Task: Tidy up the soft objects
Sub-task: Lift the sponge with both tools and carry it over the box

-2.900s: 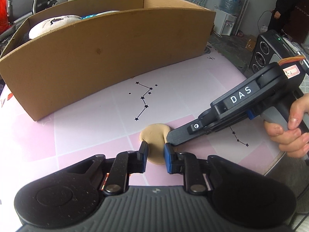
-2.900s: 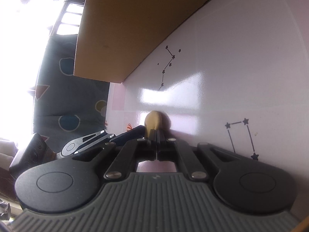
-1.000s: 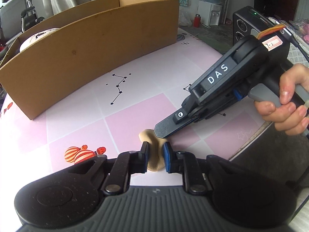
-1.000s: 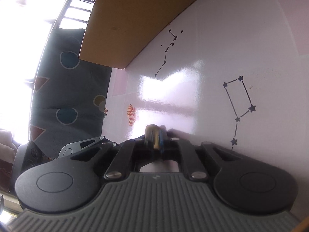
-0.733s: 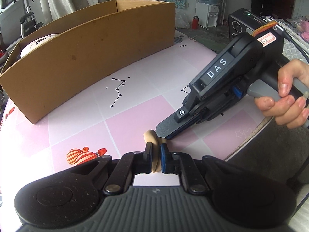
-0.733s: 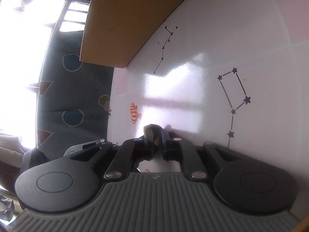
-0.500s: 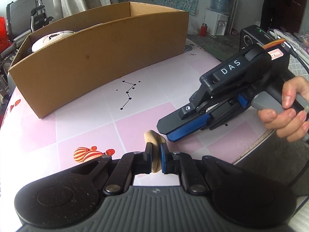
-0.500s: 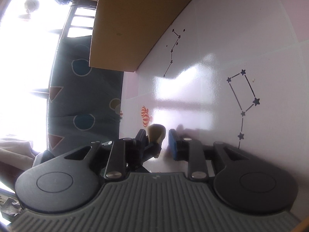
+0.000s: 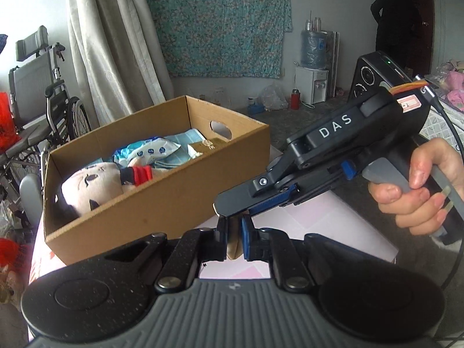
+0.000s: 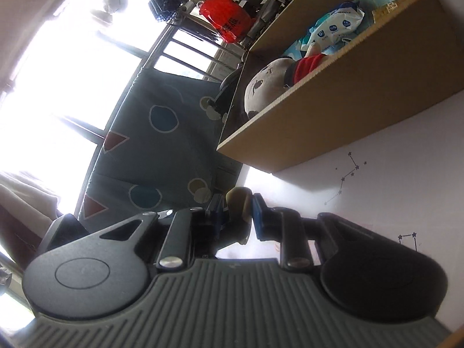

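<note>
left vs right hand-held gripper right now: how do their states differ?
The left hand-held gripper is shut on the tan soft pad, which sits pinched between its blue pads; the right hand-held gripper is open, its pads apart beside the pad rather than clamping it. The left is carrying the load; the right holds nothing. Both point toward the cardboard box and meet at the same pad.
</note>
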The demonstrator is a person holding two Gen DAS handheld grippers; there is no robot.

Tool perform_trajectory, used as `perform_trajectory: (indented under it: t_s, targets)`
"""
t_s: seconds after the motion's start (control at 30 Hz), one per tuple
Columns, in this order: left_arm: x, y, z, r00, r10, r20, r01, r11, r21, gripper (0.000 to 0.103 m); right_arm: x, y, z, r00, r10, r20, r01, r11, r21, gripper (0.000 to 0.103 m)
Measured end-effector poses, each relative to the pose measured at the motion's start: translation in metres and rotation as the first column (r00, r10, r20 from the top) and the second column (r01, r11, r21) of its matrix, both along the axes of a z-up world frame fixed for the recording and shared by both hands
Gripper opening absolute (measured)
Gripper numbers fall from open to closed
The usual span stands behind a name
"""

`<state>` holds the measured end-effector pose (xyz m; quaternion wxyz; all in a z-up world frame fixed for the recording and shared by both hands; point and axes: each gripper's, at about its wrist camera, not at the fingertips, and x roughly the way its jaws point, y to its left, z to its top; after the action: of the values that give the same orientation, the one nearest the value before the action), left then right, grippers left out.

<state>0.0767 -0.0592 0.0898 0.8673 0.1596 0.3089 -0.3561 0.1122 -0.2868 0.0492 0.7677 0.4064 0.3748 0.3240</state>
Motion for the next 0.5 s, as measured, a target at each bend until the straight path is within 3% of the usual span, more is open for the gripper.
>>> perform_trajectory:
  t_s: [0.13,0.3,0.5]
  targets:
    - [0.024,-0.021,0.03,0.994,-0.023,0.111,0.022,1.0,0.012,0.011,0.041,-0.015,0.043,0.997,0.001,0.077,0.004,0.998,-0.06,0.025]
    - [0.085,-0.047,0.052,0.984,-0.044,0.171,0.04,0.999,0.03,0.011,0.124,-0.038,0.081,0.994,0.024,0.106,-0.004,0.982,-0.188,0.025]
    - [0.203,-0.083,0.031,0.999,-0.049,0.008,0.048,0.997,0.055,0.01,0.216,-0.054,0.061,1.0,-0.02,-0.014,0.014,0.94,-0.341,0.025]
